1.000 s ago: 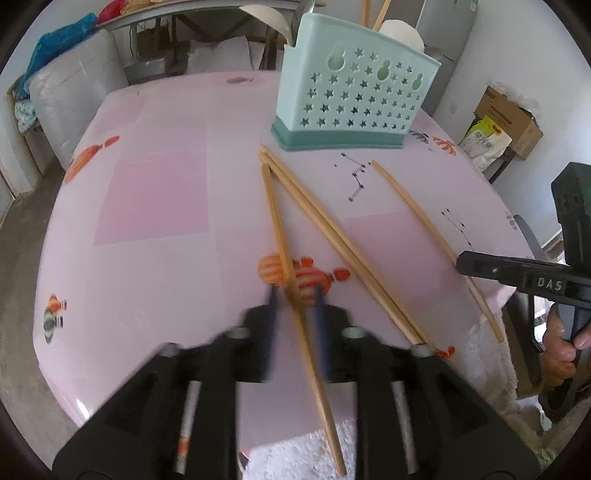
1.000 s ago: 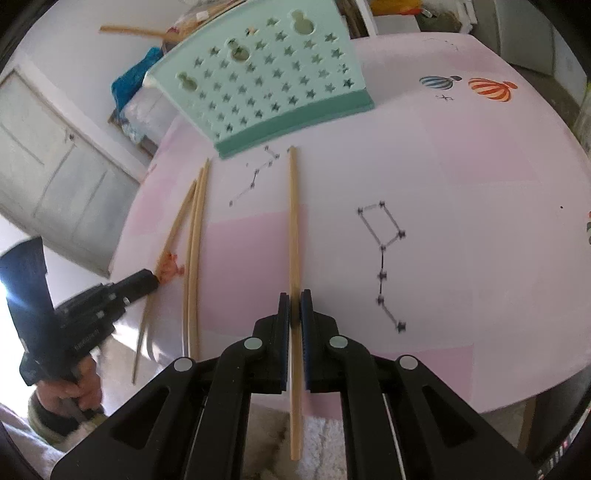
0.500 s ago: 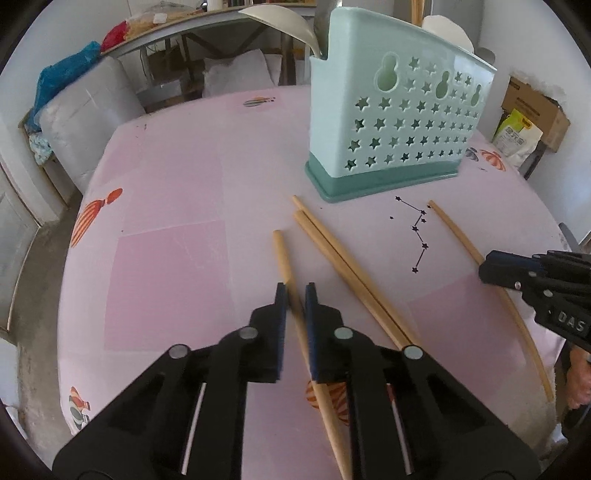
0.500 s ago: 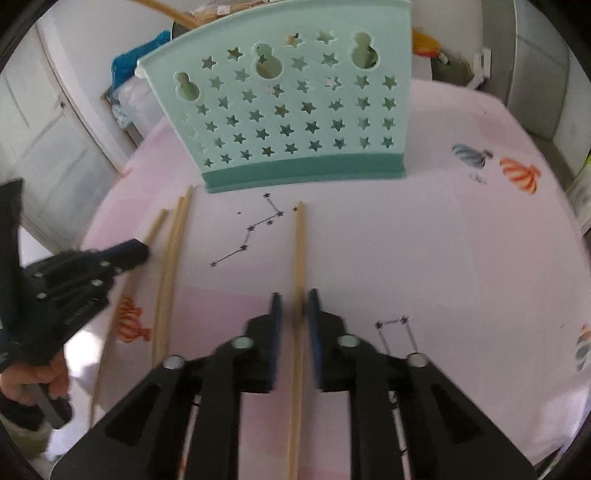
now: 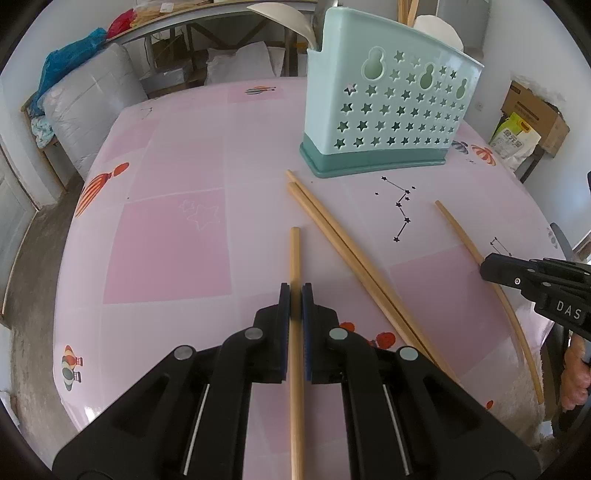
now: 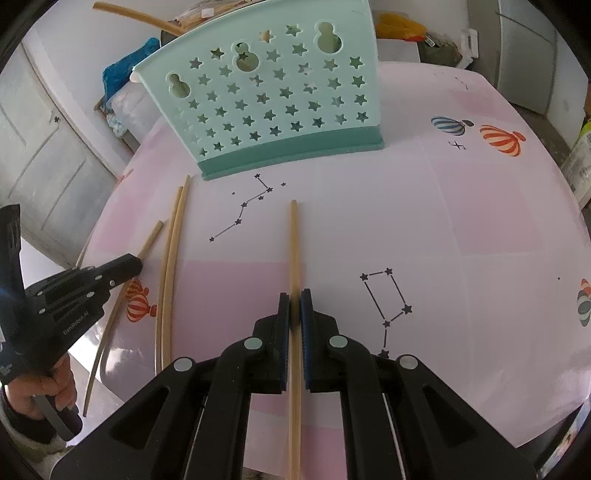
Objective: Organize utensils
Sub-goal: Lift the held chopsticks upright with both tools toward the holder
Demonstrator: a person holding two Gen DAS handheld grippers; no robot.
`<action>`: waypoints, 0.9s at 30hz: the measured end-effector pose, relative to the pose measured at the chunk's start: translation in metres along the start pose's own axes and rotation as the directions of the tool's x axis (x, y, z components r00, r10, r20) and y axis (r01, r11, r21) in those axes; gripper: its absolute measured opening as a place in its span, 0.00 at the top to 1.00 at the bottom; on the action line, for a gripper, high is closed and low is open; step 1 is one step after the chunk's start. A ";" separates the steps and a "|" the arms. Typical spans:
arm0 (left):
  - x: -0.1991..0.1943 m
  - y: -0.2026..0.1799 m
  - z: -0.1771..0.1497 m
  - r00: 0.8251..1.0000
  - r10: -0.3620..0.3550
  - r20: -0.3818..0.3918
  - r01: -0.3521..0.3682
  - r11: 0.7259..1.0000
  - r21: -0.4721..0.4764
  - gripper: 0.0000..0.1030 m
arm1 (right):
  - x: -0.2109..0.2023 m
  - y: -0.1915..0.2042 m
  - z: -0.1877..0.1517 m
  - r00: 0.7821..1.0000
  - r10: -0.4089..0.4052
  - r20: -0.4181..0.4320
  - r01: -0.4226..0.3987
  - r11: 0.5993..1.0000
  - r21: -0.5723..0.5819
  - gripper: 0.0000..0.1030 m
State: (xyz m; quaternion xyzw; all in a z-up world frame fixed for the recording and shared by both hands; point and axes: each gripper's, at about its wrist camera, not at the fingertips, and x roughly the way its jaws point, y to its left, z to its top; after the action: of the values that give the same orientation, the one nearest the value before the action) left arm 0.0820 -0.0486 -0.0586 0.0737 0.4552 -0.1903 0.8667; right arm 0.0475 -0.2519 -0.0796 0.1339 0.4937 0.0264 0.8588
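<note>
My left gripper [image 5: 295, 291] is shut on a wooden chopstick [image 5: 294, 258] that runs forward between its pads, tip toward the mint-green star-holed utensil holder [image 5: 391, 110]. A pair of chopsticks [image 5: 343, 243] lies on the pink table to its right. My right gripper [image 6: 294, 299] is shut on another chopstick [image 6: 294, 243], also aimed at the holder [image 6: 273, 99]. In the right wrist view the pair [image 6: 173, 251] lies left of it, and the left gripper [image 6: 122, 264] grips its chopstick [image 6: 149, 240]. In the left wrist view the right gripper [image 5: 491, 264] shows at the right edge.
The round table [image 5: 166, 229] has a pink cloth with balloon and star prints. The holder has a ladle [image 5: 280, 14] and utensils standing in it. Bags and a bench stand beyond the far edge, cardboard boxes [image 5: 535, 114] at the right. A hand [image 6: 40, 391] holds the left gripper's handle.
The left jaws closed onto a chopstick and drew it apart from the pair, its tip swinging left. Both grippers moved nearer the holder, each carrying its chopstick.
</note>
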 end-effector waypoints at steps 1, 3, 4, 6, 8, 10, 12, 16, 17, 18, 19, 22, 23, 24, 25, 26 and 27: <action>0.000 0.000 0.000 1.000 0.001 -0.001 -0.001 1.000 0.003 0.95 | 0.000 -0.001 0.000 1.000 0.001 -0.001 -0.001 1.000 0.002 0.94; 0.000 0.000 0.000 1.000 0.003 -0.002 -0.003 1.000 0.010 0.95 | 0.001 0.001 0.002 1.000 -0.001 -0.005 0.001 1.000 0.001 0.94; 0.001 -0.001 0.001 1.000 0.005 -0.003 -0.005 1.000 0.014 0.95 | 0.002 0.002 0.003 1.000 -0.002 -0.008 0.002 1.000 -0.002 0.93; 0.001 -0.002 0.001 1.000 0.009 -0.004 -0.009 1.000 0.018 0.95 | 0.003 0.002 0.004 1.000 -0.002 -0.010 0.002 1.000 -0.004 0.93; 0.002 -0.003 0.002 1.000 0.014 -0.005 -0.014 1.000 0.022 0.95 | 0.004 0.002 0.006 1.000 0.001 -0.014 -0.002 1.000 -0.004 0.93; 0.002 -0.003 0.003 1.000 0.017 -0.006 -0.017 0.999 0.027 0.95 | 0.005 0.002 0.008 1.000 0.004 -0.016 -0.004 1.000 -0.005 0.93; 0.003 -0.004 0.004 1.000 0.020 -0.007 -0.019 0.999 0.032 0.95 | 0.006 0.003 0.009 1.000 0.005 -0.019 -0.005 1.000 -0.005 0.93; 0.004 -0.006 0.005 0.999 0.033 -0.009 -0.033 0.998 0.056 0.95 | 0.009 0.004 0.011 1.000 0.009 -0.019 -0.010 1.000 -0.010 0.93; 0.004 -0.007 0.005 0.999 0.041 -0.007 -0.040 0.997 0.066 0.95 | 0.009 0.004 0.012 1.000 0.010 -0.018 -0.010 1.000 -0.011 0.93; 0.004 -0.008 0.006 0.999 0.046 -0.006 -0.045 0.996 0.072 0.95 | 0.009 0.005 0.012 1.000 0.010 -0.018 -0.010 1.000 -0.012 0.93; 0.005 -0.009 0.006 0.999 0.054 -0.006 -0.053 0.995 0.079 0.95 | 0.010 0.005 0.012 1.000 0.011 -0.017 -0.011 1.000 -0.013 0.93; 0.005 -0.013 0.007 0.997 0.078 -0.006 -0.077 0.992 0.100 0.95 | 0.010 0.003 0.011 1.000 0.020 -0.017 -0.020 1.000 -0.009 0.93; 0.006 -0.014 0.007 0.996 0.084 -0.006 -0.083 0.991 0.102 0.95 | 0.009 0.003 0.011 1.000 0.021 -0.018 -0.022 1.000 -0.007 0.93; 0.006 -0.014 0.008 0.996 0.088 -0.006 -0.087 0.991 0.105 0.95 | 0.010 0.003 0.012 1.000 0.022 -0.019 -0.022 1.000 -0.007 0.93; 0.006 -0.014 0.008 0.996 0.091 -0.006 -0.090 0.990 0.107 0.95 | 0.010 0.003 0.012 1.000 0.022 -0.020 -0.022 1.000 -0.010 0.93; 0.006 -0.014 0.008 0.996 0.093 -0.006 -0.092 0.990 0.106 0.95 | 0.010 0.003 0.012 1.000 0.020 -0.021 -0.020 1.000 -0.015 0.93; 0.006 -0.013 0.009 0.996 0.094 -0.006 -0.092 0.990 0.106 0.95 | 0.010 0.004 0.012 1.000 0.018 -0.022 -0.019 1.000 -0.018 0.93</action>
State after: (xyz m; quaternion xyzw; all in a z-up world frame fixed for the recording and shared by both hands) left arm 0.0865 -0.0651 -0.0582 0.1415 0.4455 -0.1730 0.8669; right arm 0.0635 -0.2490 -0.0810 0.1302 0.5014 0.0404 0.8544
